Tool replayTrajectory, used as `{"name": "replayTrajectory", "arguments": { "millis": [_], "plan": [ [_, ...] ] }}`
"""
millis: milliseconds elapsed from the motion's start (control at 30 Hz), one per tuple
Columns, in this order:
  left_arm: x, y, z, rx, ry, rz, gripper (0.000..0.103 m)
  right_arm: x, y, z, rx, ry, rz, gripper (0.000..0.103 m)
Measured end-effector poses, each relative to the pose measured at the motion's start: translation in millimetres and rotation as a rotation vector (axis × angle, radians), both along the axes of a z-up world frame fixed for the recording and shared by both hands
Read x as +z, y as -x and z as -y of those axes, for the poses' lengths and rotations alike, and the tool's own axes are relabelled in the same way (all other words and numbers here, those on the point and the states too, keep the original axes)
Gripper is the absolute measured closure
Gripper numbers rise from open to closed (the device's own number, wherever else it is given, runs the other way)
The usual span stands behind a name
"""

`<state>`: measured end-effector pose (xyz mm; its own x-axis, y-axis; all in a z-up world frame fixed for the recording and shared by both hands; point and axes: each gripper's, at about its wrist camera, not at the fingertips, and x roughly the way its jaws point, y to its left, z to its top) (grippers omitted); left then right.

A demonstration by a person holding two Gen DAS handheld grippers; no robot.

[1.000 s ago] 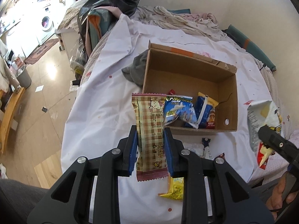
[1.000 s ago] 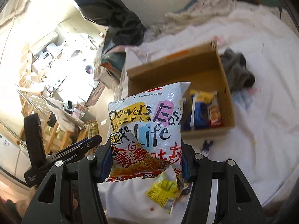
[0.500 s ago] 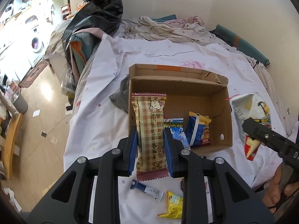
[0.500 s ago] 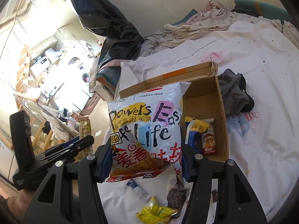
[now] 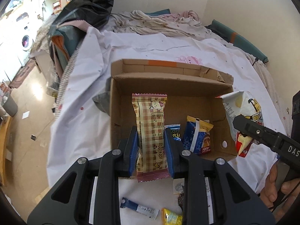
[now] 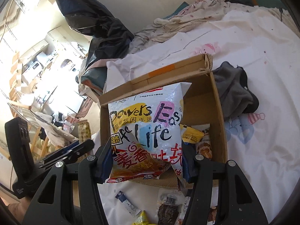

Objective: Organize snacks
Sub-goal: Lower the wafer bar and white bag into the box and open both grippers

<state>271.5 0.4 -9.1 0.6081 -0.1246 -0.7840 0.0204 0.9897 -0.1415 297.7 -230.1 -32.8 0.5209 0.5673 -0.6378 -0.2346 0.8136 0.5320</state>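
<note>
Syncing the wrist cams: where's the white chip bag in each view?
Left wrist: white chip bag at right edge, clamped in the right gripper, beside the cardboard box.
Right wrist: centre frame, between the jaws, in front of the box.
Shared landmark: the box's orange tape strip.

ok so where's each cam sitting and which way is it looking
Left wrist: behind the left tongs, looking down into the box; plaid snack gripped, a hand at right.
Right wrist: behind the right tongs, facing the box from its other side; chips bag gripped.
Shared: box, both snacks, both tongs.
</note>
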Motion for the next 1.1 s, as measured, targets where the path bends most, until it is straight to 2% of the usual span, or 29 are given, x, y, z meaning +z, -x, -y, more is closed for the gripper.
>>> {"name": "replayTrajectory", "arguments": {
  "millis": [467, 767, 833, 867, 900, 933, 967, 1000, 1067, 1100],
  "plan": [
    [-43.1, -25.8, -10.5, 0.008, 0.089, -0.121, 0.08, -51.8, -25.8, 4.1, -0.015, 0.012, -0.125, 0.042],
    [-43.2, -34.5, -2.9, 0.001, 0.046, -0.099, 0.079, -59.1, -35.5, -15.4, 0.017, 0.034, -0.124, 0.041],
    [-44.0, -35.3, -5.1, 0.012, 0.056, -0.098, 0.079, -58.8, -37.1, -17.1, 0.016, 0.036, -0.112, 0.04],
    [-43.8, -34.9, -6.5, 0.02, 0.064, -0.091, 0.077, -58.5, -38.1, -17.2, 0.015, 0.017, -0.109, 0.028],
    [-43.6, -34.5, -6.6, 0.021, 0.065, -0.091, 0.075, -59.4, -39.1, -17.6, 0.022, 0.0, -0.116, 0.006],
    [-43.6, -33.7, -6.0, 0.014, 0.065, -0.089, 0.067, -60.3, -38.9, -17.9, 0.03, -0.018, -0.123, 0.0],
    [-43.6, -32.9, -4.8, 0.006, 0.059, -0.089, 0.055, -60.6, -37.5, -17.9, 0.032, -0.029, -0.117, 0.0],
    [-43.3, -31.6, -3.5, -0.001, 0.05, -0.087, 0.048, -60.3, -36.9, -18.5, 0.033, -0.023, -0.114, 0.0],
    [-41.3, -28.7, -1.3, -0.007, 0.03, -0.074, 0.025, -60.1, -35.9, -19.0, 0.039, -0.006, -0.115, 0.0],
    [-40.5, -27.7, -0.3, -0.008, 0.025, -0.069, 0.021, -59.8, -36.1, -18.0, 0.039, -0.008, -0.115, 0.0]
  ]
}}
